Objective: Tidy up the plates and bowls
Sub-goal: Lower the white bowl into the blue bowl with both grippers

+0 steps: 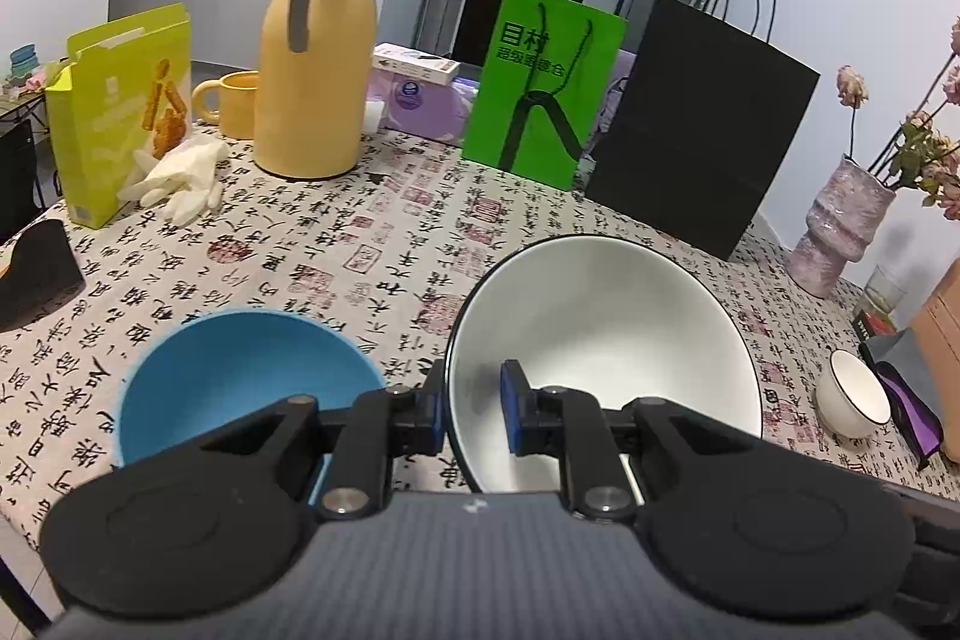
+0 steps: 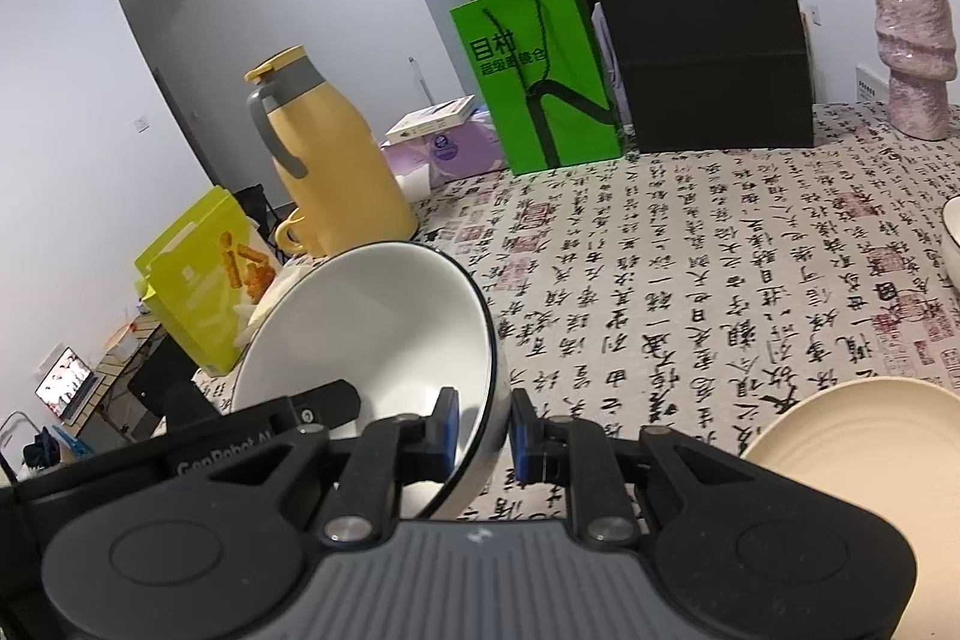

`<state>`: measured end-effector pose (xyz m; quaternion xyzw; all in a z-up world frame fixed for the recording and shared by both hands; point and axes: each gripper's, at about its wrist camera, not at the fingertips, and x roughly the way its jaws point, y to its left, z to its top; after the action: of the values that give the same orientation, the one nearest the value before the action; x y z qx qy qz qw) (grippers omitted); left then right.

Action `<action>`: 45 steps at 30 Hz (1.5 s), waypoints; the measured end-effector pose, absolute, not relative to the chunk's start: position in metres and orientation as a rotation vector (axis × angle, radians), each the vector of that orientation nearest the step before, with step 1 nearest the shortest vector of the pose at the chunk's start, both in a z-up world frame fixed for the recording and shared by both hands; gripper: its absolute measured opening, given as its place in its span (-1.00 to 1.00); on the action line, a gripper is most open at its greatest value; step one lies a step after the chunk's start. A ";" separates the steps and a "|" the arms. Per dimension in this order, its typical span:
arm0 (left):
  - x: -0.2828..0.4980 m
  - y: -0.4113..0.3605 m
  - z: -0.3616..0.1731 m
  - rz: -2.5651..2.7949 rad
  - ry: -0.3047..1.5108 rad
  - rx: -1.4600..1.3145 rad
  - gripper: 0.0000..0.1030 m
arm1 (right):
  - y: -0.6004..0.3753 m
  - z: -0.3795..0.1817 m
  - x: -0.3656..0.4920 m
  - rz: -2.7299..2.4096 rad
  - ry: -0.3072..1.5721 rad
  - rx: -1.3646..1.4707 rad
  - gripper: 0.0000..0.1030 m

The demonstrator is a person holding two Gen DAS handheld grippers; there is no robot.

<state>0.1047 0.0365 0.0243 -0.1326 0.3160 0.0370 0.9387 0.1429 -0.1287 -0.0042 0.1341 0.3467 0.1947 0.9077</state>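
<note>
White bowl point(image 1: 606, 340), black-rimmed, hangs tilted above the counter point(image 1: 336, 256), left claw point(image 1: 474, 409) and right claw point(image 2: 483, 436) each clenched on its rim. Keep both grips level while carrying toward the blue bowl point(image 1: 240, 376).

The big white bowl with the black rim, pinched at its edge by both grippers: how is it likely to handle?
The white bowl looks like glazed ceramic, so probably heavy for its size and breakable. Its glossy wall may slip between the pads of the left gripper and right gripper, each clamped on the rim alone. It hangs tilted, so it could swing if either grip loosens.
</note>
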 end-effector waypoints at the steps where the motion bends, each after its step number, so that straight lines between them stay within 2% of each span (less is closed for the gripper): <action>1: 0.104 0.039 0.024 0.079 0.645 -0.274 -0.66 | -0.126 -0.004 0.143 0.406 0.717 0.275 -0.67; 45: 0.091 0.101 0.008 0.142 0.651 -0.353 -0.66 | -0.068 -0.018 0.149 0.486 0.768 0.253 -0.67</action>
<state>0.0913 0.1012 0.0077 -0.1723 0.3180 0.0692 0.9297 0.1488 -0.0685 -0.0176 0.1220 0.3701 0.2339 0.8907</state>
